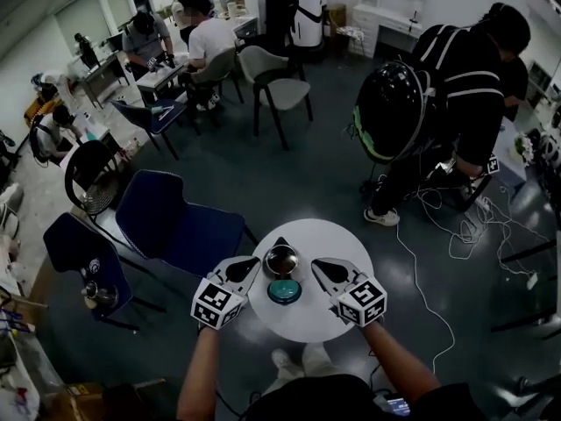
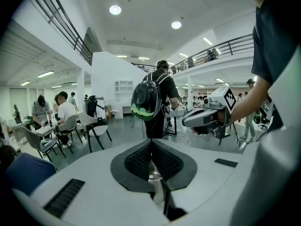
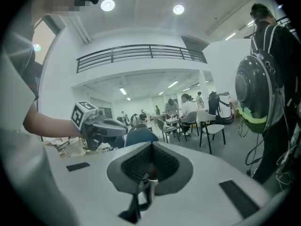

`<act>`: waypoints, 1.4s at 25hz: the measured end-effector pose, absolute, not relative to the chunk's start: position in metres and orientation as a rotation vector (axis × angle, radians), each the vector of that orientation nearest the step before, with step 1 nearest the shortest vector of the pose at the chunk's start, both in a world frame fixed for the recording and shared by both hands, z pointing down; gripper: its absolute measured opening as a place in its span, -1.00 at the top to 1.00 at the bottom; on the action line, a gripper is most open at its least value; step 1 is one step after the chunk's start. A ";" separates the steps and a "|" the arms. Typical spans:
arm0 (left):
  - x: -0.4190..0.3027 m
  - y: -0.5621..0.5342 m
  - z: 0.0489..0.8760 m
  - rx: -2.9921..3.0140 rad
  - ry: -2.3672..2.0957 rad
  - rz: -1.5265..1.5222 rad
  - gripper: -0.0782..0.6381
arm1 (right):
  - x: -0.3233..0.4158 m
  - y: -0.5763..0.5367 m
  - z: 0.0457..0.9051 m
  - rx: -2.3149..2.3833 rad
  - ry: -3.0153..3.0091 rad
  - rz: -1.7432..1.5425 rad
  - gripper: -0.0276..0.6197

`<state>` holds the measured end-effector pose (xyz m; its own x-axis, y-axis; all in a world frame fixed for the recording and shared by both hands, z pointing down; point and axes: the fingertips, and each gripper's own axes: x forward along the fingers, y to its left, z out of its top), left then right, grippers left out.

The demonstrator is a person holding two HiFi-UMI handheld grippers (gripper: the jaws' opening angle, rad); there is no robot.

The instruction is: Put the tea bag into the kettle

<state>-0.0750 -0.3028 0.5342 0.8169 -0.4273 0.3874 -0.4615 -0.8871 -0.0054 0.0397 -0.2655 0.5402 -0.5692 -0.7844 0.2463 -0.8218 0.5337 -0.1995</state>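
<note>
Two closed grippers, the left gripper (image 1: 250,266) and right gripper (image 1: 321,267), are flanking the open kettle (image 1: 281,259) at the head view's lower centre, their jaws pressed together on nothing. No tea bag is showing, so the task is seemingly not yet starting.

Round white table (image 1: 329,235) at btm centre. Two dark blue upholstered chairs on its left: one just beside it (image 1: 180,226), the other further left (image 1: 74,246). Grey padded chair w/ black legs (image 1: 279,82) in upper centre. Upper right: person in black striped top (image 1: 469,77), bent over, wearing black hard-shell backpack w/ green trim (image 1: 392,110). White cables (image 1: 419,261) trail over dark floor (image 1: 289,165) right of table. Upper left: seated people at desks (image 1: 207,38).
</note>
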 end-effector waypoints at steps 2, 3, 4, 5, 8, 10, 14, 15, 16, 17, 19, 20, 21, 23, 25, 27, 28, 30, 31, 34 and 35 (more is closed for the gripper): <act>-0.083 -0.291 0.522 2.904 -0.745 0.509 0.73 | 0.030 -0.264 0.527 1.387 -2.654 0.414 0.87; -0.086 -0.284 0.517 2.903 -0.753 0.473 0.73 | 0.025 -0.262 0.521 1.387 -2.660 0.398 0.87; -0.091 -0.276 0.512 2.903 -0.758 0.439 0.73 | 0.020 -0.261 0.514 1.387 -2.667 0.384 0.87; -0.095 -0.269 0.507 2.905 -0.761 0.404 0.73 | 0.014 -0.259 0.508 1.388 -2.672 0.371 0.87; -0.110 -0.251 0.495 2.909 -0.763 0.307 0.74 | -0.003 -0.256 0.492 1.388 -2.690 0.326 0.87; -0.120 -0.240 0.491 2.912 -0.744 0.260 0.74 | -0.015 -0.252 0.484 1.385 -2.703 0.300 0.87; -0.142 -0.222 0.484 2.919 -0.735 0.227 0.74 | -0.041 -0.242 0.474 1.379 -2.717 0.264 0.87; -0.147 -0.219 0.483 2.920 -0.738 0.221 0.74 | -0.047 -0.240 0.471 1.378 -2.718 0.254 0.87; -0.153 -0.217 0.481 2.922 -0.744 0.213 0.74 | -0.052 -0.239 0.469 1.377 -2.720 0.242 0.87; -0.159 -0.216 0.479 2.927 -0.754 0.205 0.74 | -0.058 -0.239 0.467 1.377 -2.723 0.227 0.87; -0.171 -0.217 0.477 2.938 -0.776 0.189 0.74 | -0.069 -0.241 0.463 1.376 -2.730 0.194 0.87; -0.178 -0.216 0.476 2.939 -0.783 0.183 0.73 | -0.075 -0.240 0.461 1.376 -2.733 0.183 0.87; -0.185 -0.214 0.475 2.939 -0.788 0.179 0.74 | -0.081 -0.239 0.459 1.375 -2.735 0.175 0.87; -0.195 -0.211 0.474 2.938 -0.793 0.168 0.74 | -0.093 -0.236 0.455 1.371 -2.739 0.158 0.87; -0.199 -0.213 0.470 2.940 -0.800 0.156 0.74 | -0.099 -0.237 0.448 1.370 -2.746 0.136 0.87; -0.196 -0.214 0.465 2.945 -0.804 0.141 0.74 | -0.100 -0.238 0.441 1.360 -2.751 0.117 0.87; -0.194 -0.214 0.463 2.948 -0.802 0.133 0.74 | -0.099 -0.237 0.438 1.353 -2.752 0.108 0.87; -0.191 -0.214 0.458 2.956 -0.794 0.122 0.74 | -0.099 -0.236 0.433 1.350 -2.750 0.091 0.87; -0.190 -0.213 0.456 2.959 -0.791 0.118 0.73 | -0.098 -0.235 0.431 1.353 -2.748 0.087 0.87; -0.188 -0.213 0.453 2.961 -0.785 0.106 0.74 | -0.097 -0.233 0.428 1.365 -2.745 0.080 0.87; -0.187 -0.214 0.453 2.963 -0.783 0.104 0.74 | -0.097 -0.233 0.430 1.366 -2.745 0.076 0.87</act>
